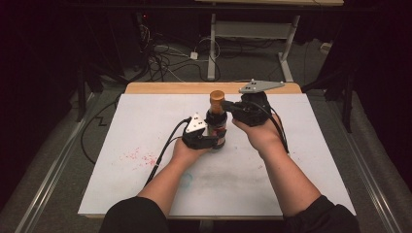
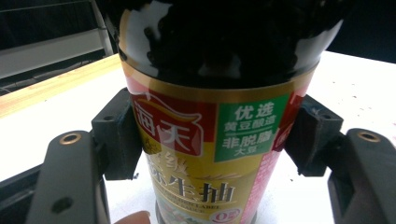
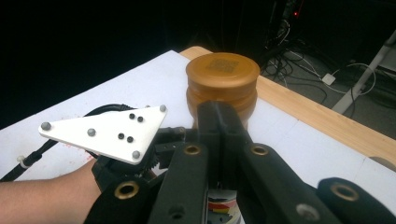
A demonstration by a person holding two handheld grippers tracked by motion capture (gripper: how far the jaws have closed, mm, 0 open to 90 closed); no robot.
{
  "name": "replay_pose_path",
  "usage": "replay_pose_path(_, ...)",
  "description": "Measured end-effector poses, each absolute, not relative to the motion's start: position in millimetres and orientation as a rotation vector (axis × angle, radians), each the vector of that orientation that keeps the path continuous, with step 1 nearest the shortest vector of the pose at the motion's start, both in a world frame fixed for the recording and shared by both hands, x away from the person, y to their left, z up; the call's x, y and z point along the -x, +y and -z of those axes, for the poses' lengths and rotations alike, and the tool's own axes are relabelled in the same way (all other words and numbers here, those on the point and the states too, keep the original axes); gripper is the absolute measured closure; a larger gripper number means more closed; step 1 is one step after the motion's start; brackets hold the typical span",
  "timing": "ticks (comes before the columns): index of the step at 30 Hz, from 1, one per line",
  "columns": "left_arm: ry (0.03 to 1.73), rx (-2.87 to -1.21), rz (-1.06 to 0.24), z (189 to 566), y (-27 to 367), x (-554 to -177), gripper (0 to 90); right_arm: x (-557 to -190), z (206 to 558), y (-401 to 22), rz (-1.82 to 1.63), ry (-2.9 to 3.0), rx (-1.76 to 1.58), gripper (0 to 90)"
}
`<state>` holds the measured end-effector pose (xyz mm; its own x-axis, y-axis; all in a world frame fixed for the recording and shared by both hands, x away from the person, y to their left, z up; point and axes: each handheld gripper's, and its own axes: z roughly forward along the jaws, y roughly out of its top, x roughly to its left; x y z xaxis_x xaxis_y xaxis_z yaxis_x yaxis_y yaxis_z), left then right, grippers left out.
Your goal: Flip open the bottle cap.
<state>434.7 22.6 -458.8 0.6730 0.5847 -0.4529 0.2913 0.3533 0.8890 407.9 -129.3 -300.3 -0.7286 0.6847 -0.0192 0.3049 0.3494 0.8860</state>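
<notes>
At mid-worktop: bottle braced, cap not yet off.

Between the black pads of the left hand-held gripper (image 1: pixel 210 140), clamped around the labelled belly, a dark soy sauce bottle (image 2: pixel 210 140), upright on the white worktop (image 1: pixel 145 126), near its middle. Above, from the right hand-held gripper (image 1: pixel 226 103), jaws pressed together with nothing between them, tips touching the near side of the orange-brown cap (image 3: pixel 222 79) rather than around it (pushing, or only lining up, hard to say). Done so far, by the look of it: bottle steadied and held. Left to do: getting a real hold on the cap and turning or lifting it off, cap seemingly seated on the neck. Farther out, faint red specks (image 1: pixel 138 157) on the worktop, well apart from the bottle.
</notes>
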Motion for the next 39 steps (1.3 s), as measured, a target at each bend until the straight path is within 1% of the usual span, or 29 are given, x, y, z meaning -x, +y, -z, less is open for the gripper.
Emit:
replay_pose_path(24,0.872,-1.231,-0.219,458.8,23.4,-435.7,29.3,-410.2,298.2,-126.9,-1.386,2.179,-0.852,90.0)
replay_pose_path(39,0.872,-1.238,-0.224,458.4,22.8,-435.1,29.3,-413.0,290.6,-126.2,-1.398,2.167,-0.827,90.0)
